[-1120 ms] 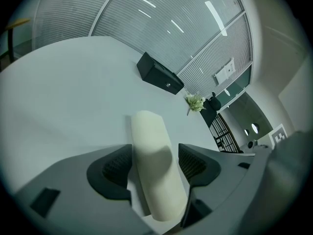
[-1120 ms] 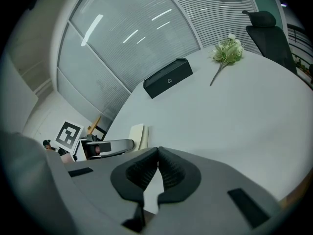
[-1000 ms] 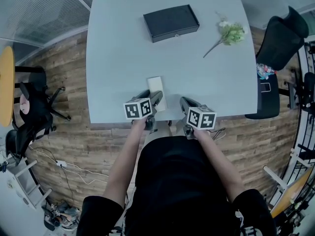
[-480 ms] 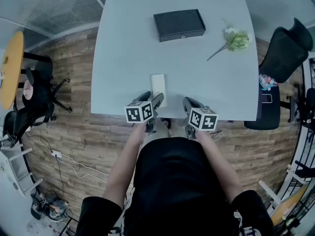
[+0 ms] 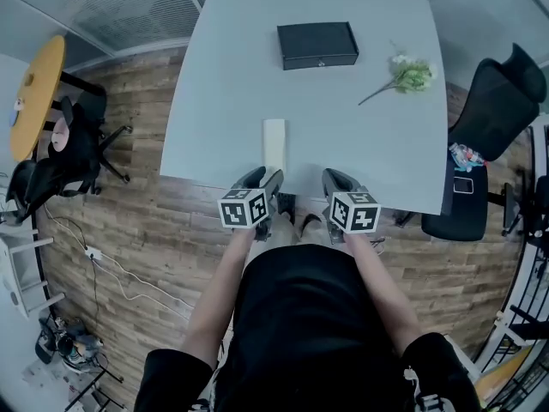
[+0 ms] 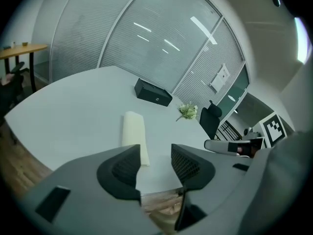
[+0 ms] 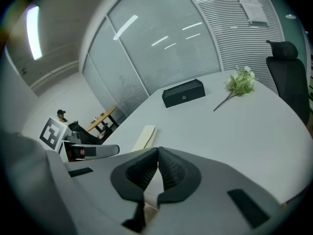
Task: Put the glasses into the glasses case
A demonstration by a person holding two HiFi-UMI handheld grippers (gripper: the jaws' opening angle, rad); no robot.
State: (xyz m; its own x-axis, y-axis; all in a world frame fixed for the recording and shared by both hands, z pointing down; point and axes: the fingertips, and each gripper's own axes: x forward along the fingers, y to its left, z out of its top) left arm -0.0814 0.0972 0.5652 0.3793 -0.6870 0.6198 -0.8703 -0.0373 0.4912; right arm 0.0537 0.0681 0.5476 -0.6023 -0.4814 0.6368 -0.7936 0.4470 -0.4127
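Observation:
A black box-shaped case (image 5: 313, 45) lies shut at the far side of the white table (image 5: 223, 84). A cream flat oblong thing (image 5: 274, 142) lies near the front edge. No glasses show in any view. My left gripper (image 5: 268, 180) hangs at the front edge just behind the cream thing (image 6: 134, 133), and its jaws are closing with nothing between them (image 6: 155, 158). My right gripper (image 5: 331, 179) is beside it, shut on nothing (image 7: 158, 160). The black case (image 6: 153, 92) (image 7: 183, 93) is far ahead of both.
A sprig of pale green flowers (image 5: 410, 74) lies at the table's far right. A black office chair (image 5: 493, 110) stands to the right of the table. A round yellow table (image 5: 34, 93) and dark chairs stand to the left on the wood floor.
Both grippers have drawn back from the table toward the person's body. The left gripper no longer sits alongside the cream thing, which lies where it was.

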